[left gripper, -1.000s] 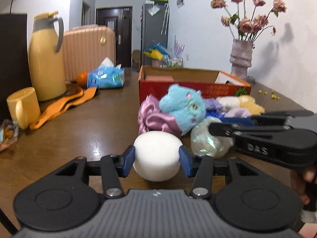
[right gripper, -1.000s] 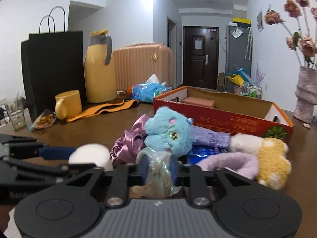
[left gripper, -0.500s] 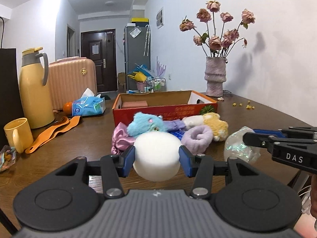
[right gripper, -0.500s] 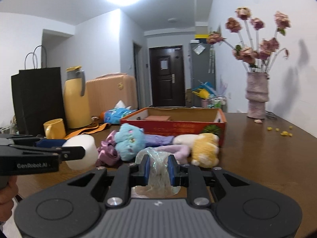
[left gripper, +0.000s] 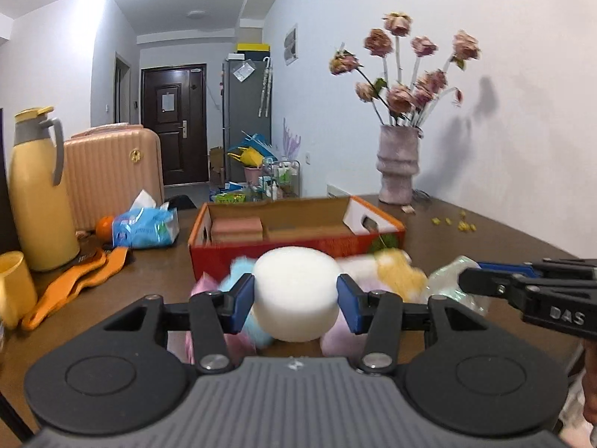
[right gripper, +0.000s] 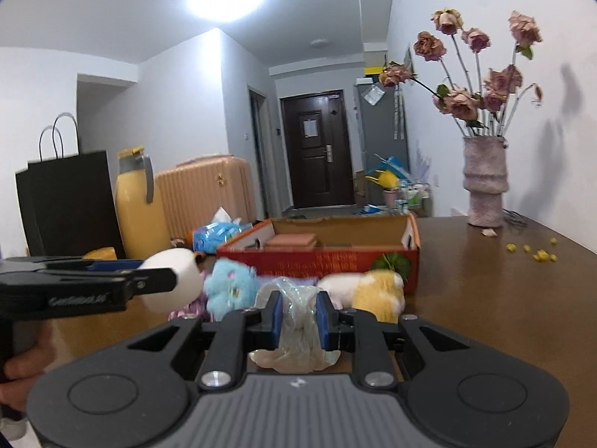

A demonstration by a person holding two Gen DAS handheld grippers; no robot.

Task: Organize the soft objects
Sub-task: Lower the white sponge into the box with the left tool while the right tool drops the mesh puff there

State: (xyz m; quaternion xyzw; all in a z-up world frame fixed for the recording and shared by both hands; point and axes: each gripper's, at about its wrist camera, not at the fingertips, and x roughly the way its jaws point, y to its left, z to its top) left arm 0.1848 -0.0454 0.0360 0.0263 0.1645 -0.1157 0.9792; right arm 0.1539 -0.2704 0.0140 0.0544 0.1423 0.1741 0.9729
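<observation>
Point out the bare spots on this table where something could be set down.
Bare table lies right of the red box, short of the vase; another patch lies between the orange strip and the box. The soft pile before the box is crowded.

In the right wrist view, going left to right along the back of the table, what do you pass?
Black bag → yellow jug → tissue pack → red box → vase → yellow bits.

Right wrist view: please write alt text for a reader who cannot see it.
The right tool is shut on a crumpled, clear iridescent plastic bag above a brown wooden table. At left, the left tool holds a white round foam sponge. Behind lie plush toys and an open red cardboard box.
</observation>
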